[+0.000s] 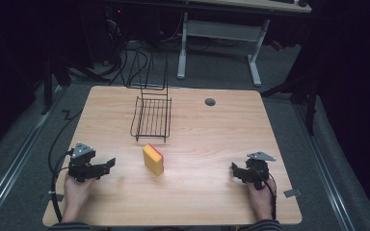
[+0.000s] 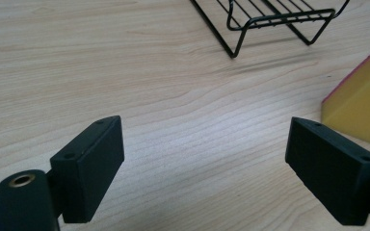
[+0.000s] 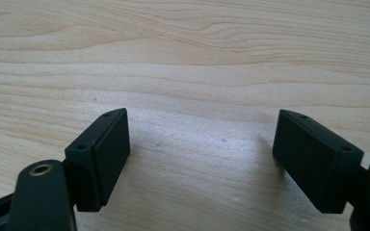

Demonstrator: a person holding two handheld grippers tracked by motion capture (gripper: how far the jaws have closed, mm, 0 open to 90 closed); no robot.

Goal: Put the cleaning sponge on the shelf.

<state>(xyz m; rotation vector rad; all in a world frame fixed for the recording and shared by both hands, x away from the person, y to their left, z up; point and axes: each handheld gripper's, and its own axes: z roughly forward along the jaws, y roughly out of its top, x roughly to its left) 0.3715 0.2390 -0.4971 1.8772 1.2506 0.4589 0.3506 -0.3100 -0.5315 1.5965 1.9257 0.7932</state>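
a yellow sponge (image 1: pixel 153 160) stands near a wire rack (image 1: pixel 151 118) on the table (image 1: pixel 212 134), between two grippers.

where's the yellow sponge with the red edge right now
In the high view the yellow sponge with the red edge stands on the wooden table near its middle, just in front of the black wire rack and nearer the left gripper.

Two grippers are held low over the table, one in each hand, forearms entering from the near edge. The left gripper (image 1: pixel 107 165) is pointed right, jaws spread wide with nothing between. The right gripper (image 1: pixel 234 169) is pointed left, jaws likewise parted and empty.
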